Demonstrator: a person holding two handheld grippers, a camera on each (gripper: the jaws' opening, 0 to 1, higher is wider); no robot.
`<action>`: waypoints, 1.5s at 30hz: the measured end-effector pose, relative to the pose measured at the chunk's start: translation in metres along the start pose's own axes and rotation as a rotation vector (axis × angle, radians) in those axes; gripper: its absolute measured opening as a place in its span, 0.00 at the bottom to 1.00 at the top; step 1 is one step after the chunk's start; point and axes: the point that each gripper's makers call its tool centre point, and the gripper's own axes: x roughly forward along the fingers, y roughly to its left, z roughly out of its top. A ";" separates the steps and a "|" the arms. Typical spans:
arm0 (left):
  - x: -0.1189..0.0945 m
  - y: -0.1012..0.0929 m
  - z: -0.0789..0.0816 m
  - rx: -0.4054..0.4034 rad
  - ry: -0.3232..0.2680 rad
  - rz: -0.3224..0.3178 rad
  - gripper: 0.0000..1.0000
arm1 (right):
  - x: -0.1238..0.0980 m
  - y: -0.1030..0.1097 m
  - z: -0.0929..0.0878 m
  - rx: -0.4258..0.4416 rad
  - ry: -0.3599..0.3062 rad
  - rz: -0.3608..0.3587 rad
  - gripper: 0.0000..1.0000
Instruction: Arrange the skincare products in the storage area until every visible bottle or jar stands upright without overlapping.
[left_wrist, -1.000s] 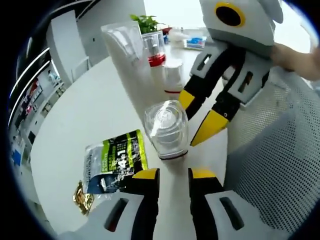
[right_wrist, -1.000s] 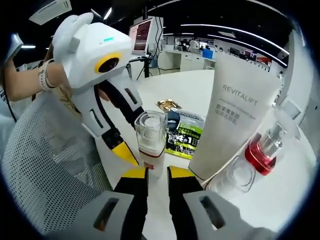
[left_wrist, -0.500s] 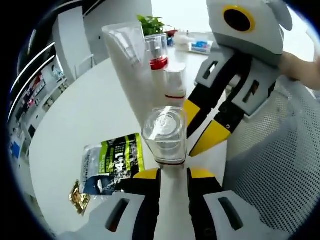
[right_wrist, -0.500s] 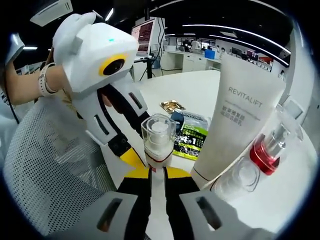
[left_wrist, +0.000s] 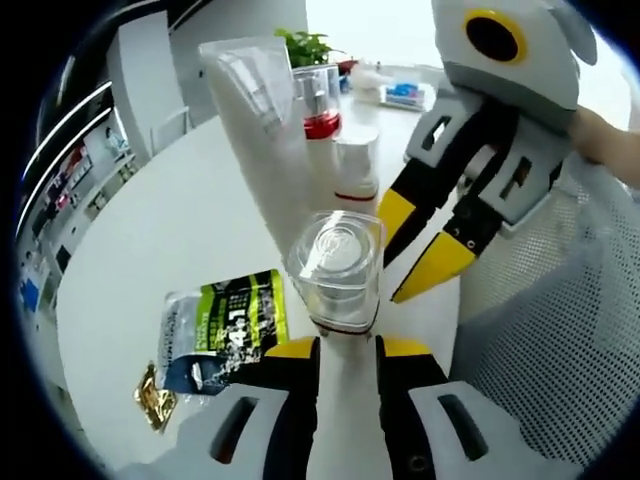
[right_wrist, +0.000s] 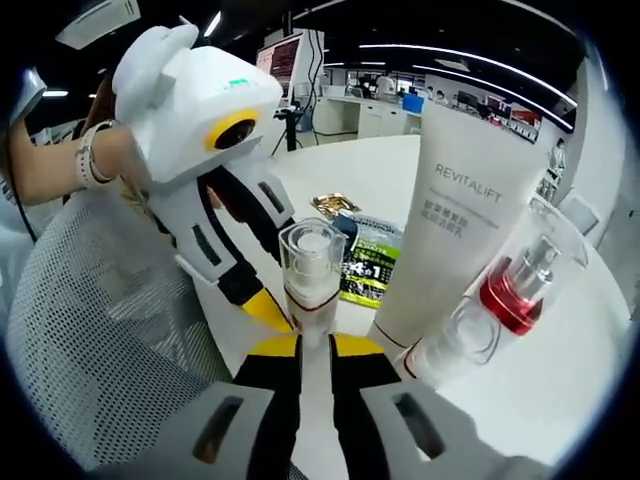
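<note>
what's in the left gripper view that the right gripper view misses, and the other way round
Left gripper view: a potted plant at the far end and the right gripper.
Right gripper view: the printed name on the tube, a monitor, the left gripper and a wrist.
Both: the tube, clear-capped bottle, red-collared pump bottle, green sachet, table.

The white tube is showing grey lettering; the pump bottle is wearing a red collar; the sachet is showing green and black on the white worktop
</note>
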 end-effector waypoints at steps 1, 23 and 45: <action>-0.001 0.001 -0.003 -0.033 0.010 0.004 0.16 | -0.001 0.001 -0.001 0.001 0.003 0.004 0.11; 0.011 -0.001 -0.002 -0.101 0.024 -0.004 0.08 | -0.032 -0.046 -0.047 0.117 0.122 -0.125 0.13; 0.035 -0.009 0.024 -0.165 -0.007 -0.018 0.08 | -0.026 -0.059 -0.047 0.108 0.122 -0.132 0.12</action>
